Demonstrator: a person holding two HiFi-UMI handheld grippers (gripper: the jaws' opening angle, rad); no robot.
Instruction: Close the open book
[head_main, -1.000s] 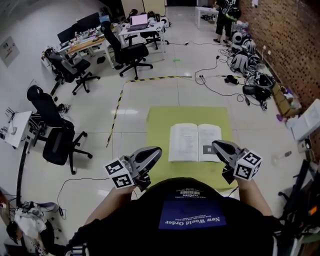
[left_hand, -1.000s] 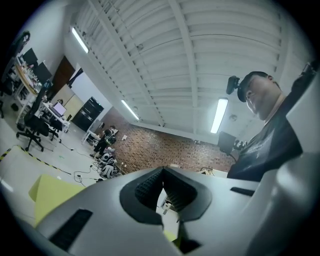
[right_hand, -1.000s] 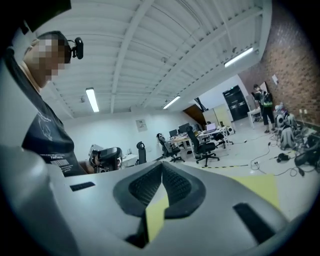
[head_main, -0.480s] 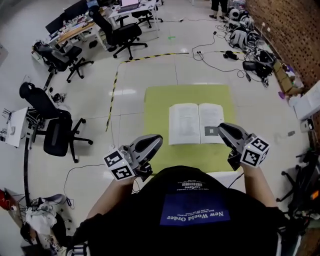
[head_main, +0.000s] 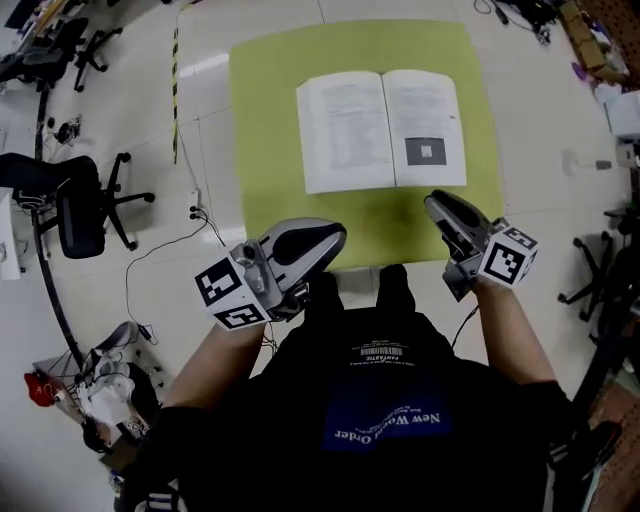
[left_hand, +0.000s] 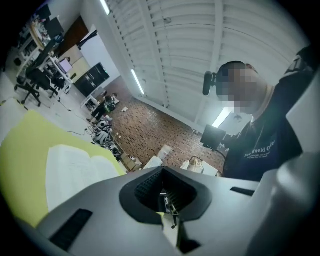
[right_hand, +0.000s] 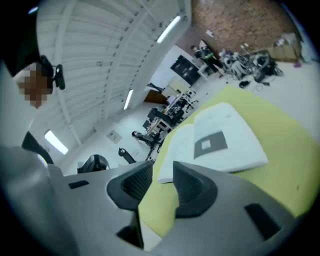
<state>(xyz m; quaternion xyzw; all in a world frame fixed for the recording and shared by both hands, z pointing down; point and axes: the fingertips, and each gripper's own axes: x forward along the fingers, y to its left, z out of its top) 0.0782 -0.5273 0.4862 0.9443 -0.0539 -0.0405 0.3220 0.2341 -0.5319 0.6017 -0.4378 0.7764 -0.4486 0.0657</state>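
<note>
Open book (head_main: 350, 130): lies flat, pages up, on a yellow-green mat (head_main: 265, 120) on the floor (head_main: 130, 110), at 12 o'clock from the person (head_main: 390, 400). A dark square (head_main: 425, 151) is printed on the right page (head_main: 430, 100). Nothing touches the book.

Right hand-held gripper (head_main: 437, 206): at 5 o'clock of the book, just off its near right corner. Its jaws are narrowly apart and opening, with only mat showing through the gap.

Left hand-held gripper (head_main: 333, 238): at 7 o'clock of the book, clear of it. Its jaws are together and empty.

Risks, as judged from here:
- The right gap looks slim, so it may nip a few loose leaves instead of the whole right half. The leaves would then crease or tear as they swing over.
- The left half is not pinned. A push from 5 o'clock could slide the book across the mat rather than fold it.
- If the half is let go before it passes upright, it flops back open.
</note>
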